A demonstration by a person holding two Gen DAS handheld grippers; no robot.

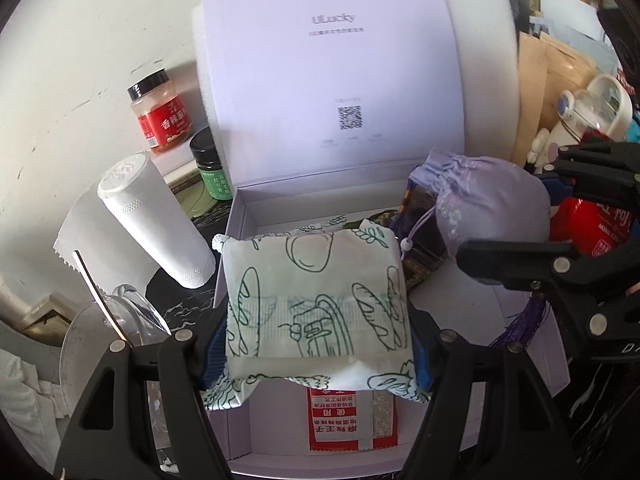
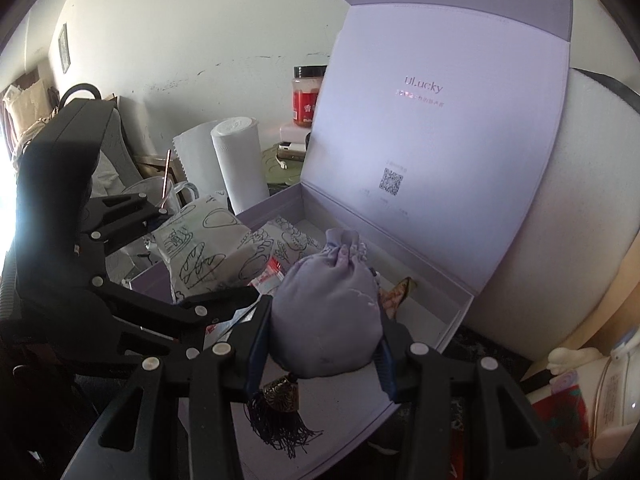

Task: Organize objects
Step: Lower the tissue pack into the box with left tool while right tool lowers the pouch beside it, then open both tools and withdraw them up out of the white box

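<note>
Tissue pack (image 1: 318, 300) clamped in left gripper (image 1: 318, 344) – pouch (image 2: 326, 312) in right gripper (image 2: 320, 344).

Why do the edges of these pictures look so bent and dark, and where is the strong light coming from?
Both views use fisheye lenses, so straight lines bow and the corners go black. In the left wrist view the open box lid is washed pale and its print is soft. In the right wrist view daylight blows out the left edge, the pouch is in shade, and the lid's edges curve.
</note>
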